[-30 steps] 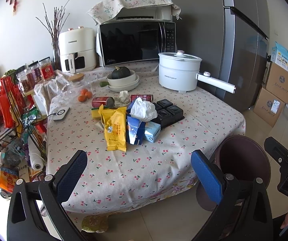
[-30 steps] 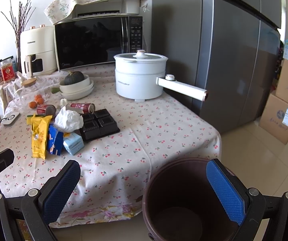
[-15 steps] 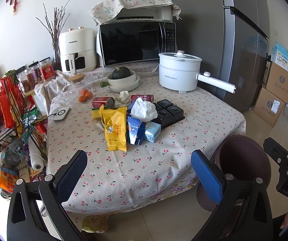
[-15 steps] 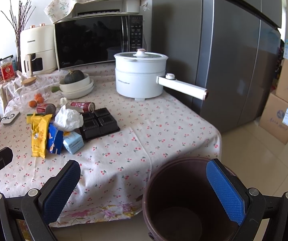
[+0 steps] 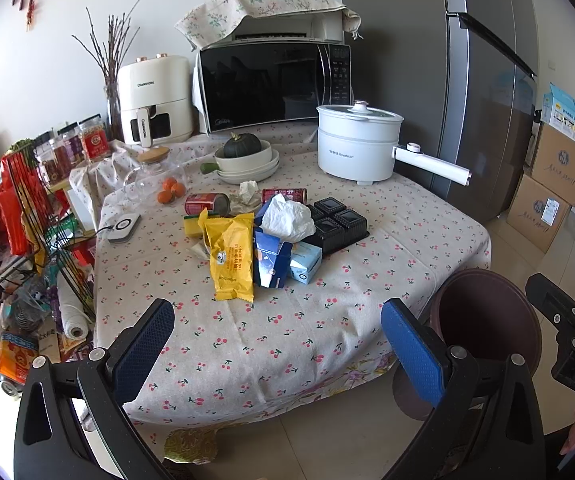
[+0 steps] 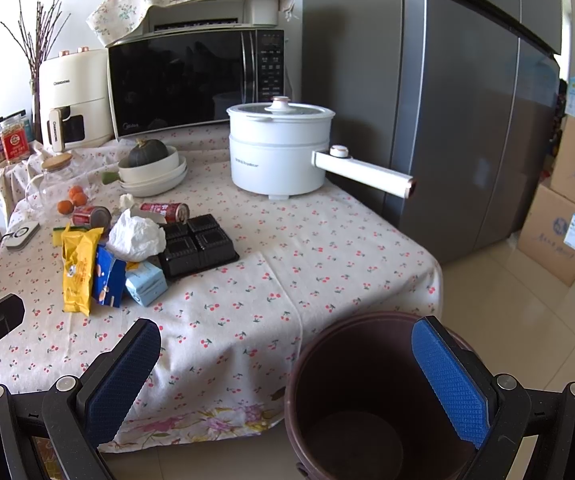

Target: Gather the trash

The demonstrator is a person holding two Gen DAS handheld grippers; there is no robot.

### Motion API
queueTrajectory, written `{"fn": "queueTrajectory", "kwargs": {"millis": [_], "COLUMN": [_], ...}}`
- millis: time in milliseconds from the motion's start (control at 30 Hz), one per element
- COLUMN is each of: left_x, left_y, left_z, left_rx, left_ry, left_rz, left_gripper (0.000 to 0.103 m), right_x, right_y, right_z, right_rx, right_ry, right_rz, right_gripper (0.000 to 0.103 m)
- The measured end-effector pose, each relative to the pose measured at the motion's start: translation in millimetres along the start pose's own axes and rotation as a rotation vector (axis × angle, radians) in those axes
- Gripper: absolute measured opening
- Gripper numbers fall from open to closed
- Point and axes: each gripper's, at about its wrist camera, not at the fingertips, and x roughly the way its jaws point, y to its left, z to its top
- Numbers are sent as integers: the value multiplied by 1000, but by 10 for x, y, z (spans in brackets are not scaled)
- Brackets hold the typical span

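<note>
Nothing has visibly moved since the earlier frames: both grippers hang at the near edge of the table with the same framing, and the litter lies as it did.

Left gripper has its 2 blue-padded fingers spread wide with nothing between them, aimed across the cherry-print tablecloth at the pile. Right gripper is equally wide and empty, poised above the brown trash bin, which stands on the floor just beside the table's near corner. That spot looks chosen so anything lifted off the cloth has only a short way to drop. The bin appears empty, so I judge the collecting has not begun.

Trash sits bunched mid-table: a yellow snack packet lying flat nearest the left gripper, a torn dark blue carton touching it, a light blue carton beside that, a crumpled white tissue resting on top, a black plastic tray behind, and 2 red cans on their sides further back.

White electric pot, microwave, the bowl holding a green squash and the oranges look like keepers, set back from the heap. With the packet closest and flat, it seems the easiest first grab for the left gripper.
</note>
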Motion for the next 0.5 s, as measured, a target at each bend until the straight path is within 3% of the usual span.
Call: {"fn": "queueTrajectory", "kwargs": {"millis": [500], "left_x": [-2], "left_y": [11], "left_z": [-4], "left_rx": [1], "left_ry": [0], "left_rz": [-1], "left_gripper": [103], "right_x": [-1], "right_y": [1], "right_z": [2], "right_rx": [-1], "right_ry": [0], "right_rz": [-1], "right_gripper": [103]}}
